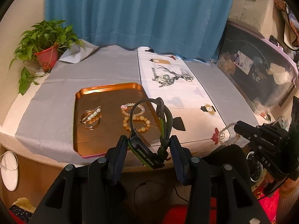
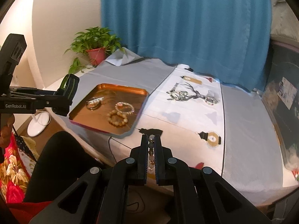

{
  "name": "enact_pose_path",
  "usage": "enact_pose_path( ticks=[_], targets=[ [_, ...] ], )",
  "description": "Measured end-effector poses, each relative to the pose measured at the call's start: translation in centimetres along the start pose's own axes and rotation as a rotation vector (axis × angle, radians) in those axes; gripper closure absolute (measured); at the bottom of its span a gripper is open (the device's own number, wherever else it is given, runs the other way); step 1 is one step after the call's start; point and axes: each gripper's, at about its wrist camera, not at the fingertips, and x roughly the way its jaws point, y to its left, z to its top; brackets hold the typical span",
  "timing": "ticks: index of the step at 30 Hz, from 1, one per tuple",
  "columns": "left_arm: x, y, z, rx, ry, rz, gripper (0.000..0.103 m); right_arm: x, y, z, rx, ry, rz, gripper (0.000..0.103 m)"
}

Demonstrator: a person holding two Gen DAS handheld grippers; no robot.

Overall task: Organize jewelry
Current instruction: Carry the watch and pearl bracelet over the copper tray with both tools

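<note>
Left gripper clamped on black-green watch, held just off the table's near edge, strap looping over copper tray. Right gripper pinched on pale bead bracelet over the runner. Tray holds amber bracelet, pearl bracelet, pearl pin. Blue curtain behind.

A Watch in the Gripper, Beads on the Tray

The left gripper holds a black and green watch by its strap. Behind it, the orange tray has a pearl pin, a pink bracelet and a yellow bracelet. The right gripper pinches a pale bead bracelet
</note>
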Motion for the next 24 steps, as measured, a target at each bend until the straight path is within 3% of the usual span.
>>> enact_pose_path(
  ticks=[13,24],
  targets=[
    [-0.2,4.1,0.4,-0.057,-0.019,0.034,0.061,2.1,3.7,2.9,-0.062,-0.004,0.064,0.097],
    [2.0,8.2,2.6,-0.080,-0.020,0.068,0.061,7.5,6.9,7.4,-0.108,-0.006,0.139,0.097]
  ],
)
